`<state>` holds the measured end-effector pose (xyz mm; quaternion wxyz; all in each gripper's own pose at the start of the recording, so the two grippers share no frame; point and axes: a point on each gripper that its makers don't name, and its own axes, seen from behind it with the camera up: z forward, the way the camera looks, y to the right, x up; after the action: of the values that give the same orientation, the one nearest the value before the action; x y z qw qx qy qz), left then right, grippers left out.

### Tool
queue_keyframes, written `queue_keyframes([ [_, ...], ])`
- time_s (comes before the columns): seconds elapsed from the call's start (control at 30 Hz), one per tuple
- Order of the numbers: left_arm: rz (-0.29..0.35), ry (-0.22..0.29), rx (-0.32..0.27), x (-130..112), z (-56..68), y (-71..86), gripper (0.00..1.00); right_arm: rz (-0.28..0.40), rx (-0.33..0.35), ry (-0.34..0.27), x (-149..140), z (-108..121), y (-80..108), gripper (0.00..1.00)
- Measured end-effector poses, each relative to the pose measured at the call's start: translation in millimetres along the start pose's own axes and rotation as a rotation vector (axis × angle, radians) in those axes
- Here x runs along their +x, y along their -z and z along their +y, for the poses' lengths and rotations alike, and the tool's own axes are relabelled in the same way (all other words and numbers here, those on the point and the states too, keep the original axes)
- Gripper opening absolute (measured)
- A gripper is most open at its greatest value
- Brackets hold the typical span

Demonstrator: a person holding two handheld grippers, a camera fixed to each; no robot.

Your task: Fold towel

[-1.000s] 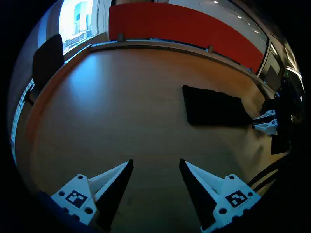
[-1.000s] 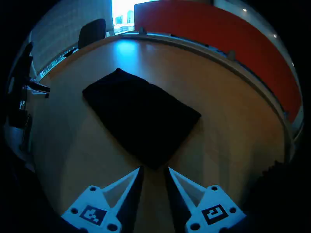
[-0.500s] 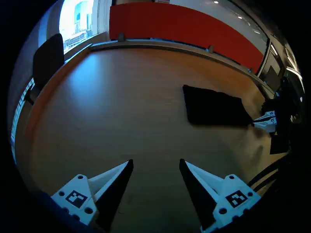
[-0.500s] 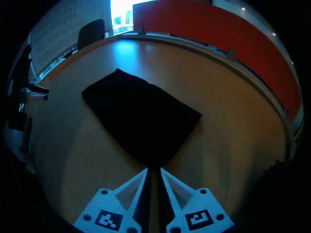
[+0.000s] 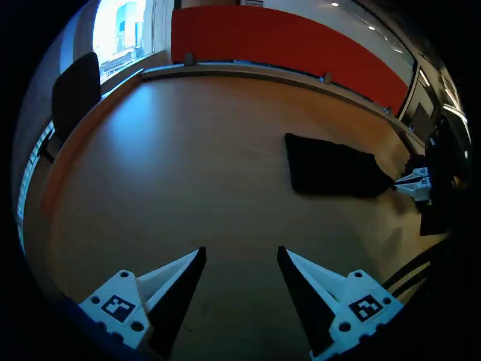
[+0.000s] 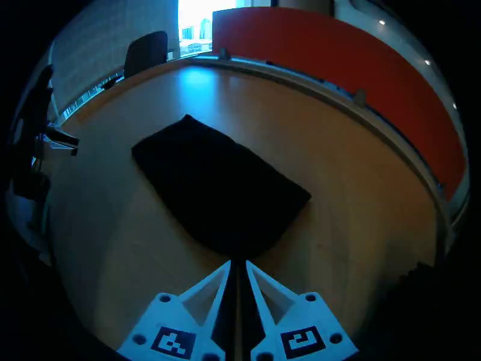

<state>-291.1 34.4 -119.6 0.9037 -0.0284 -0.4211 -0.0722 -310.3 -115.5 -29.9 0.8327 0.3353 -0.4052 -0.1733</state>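
Since a second ago: my right gripper (image 6: 238, 263) has gone from a clear gap between the fingers to nearly none, and the towel's near corner, which lay just ahead of the tips, now sits between them. My left gripper (image 5: 240, 248) has not shifted.

Right gripper: jaws drawn together, only a thin dark slit left, pinching the near corner of the towel (image 6: 222, 186). The rest of the dark cloth spreads away ahead of the tips, up and to the left, lying on the wooden table (image 6: 349, 180).

Left gripper: jaws spread wide, nothing between them, bare table (image 5: 180, 156) under and ahead of the tips.

From the left gripper view, the towel (image 5: 327, 171) lies well ahead and to the right of my jaws. Its far right corner is pulled to a point where the right gripper (image 5: 412, 183) meets it.

Beyond the table's far edge: a red partition (image 5: 270, 42). A dark chair (image 5: 75, 90) stands far left of my left jaws, a bright window (image 5: 120, 30) behind it.
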Motion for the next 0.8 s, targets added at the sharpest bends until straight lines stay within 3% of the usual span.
queue_keyframes([
  [0.53, 0.023, 0.019, 0.004, 6, -2.9, 6.8, 0.88, 0.145, 0.001, 0.13, 111, -5, 13.2, 0.07],
  [0.8, 0.029, 0.021, 0.008, 7, -5.4, 9.4, 0.88, 0.178, 0.012, 0.166, 141, -14, 13.4, 0.07],
])
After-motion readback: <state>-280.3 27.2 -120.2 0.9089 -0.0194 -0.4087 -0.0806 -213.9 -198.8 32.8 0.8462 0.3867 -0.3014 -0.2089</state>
